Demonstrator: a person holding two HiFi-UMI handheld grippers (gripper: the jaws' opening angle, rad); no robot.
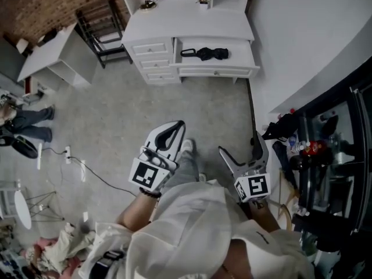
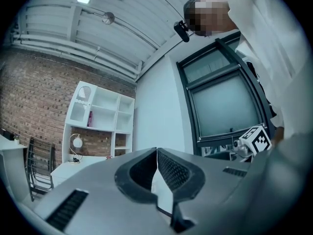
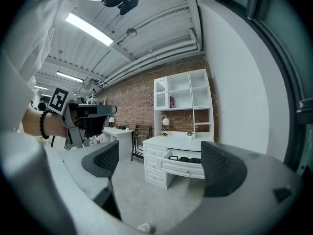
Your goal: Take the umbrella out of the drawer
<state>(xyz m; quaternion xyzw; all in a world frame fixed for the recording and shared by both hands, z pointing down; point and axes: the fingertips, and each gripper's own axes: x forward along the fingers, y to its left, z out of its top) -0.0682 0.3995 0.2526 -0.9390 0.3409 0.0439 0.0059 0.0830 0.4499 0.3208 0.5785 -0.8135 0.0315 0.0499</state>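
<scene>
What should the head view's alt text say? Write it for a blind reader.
A folded black umbrella lies in the open drawer of a white desk, seen from above across a grey floor. Nearer, a person in white holds the left gripper, jaws together, and the right gripper, jaws apart, both empty.

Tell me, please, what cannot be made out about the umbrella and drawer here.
- Umbrella: too small in the head view to see whether it is strapped shut.
- Drawer: its front hides its floor in the right gripper view.
- Left gripper view: the drawer is hidden behind the left gripper and its own body.
</scene>
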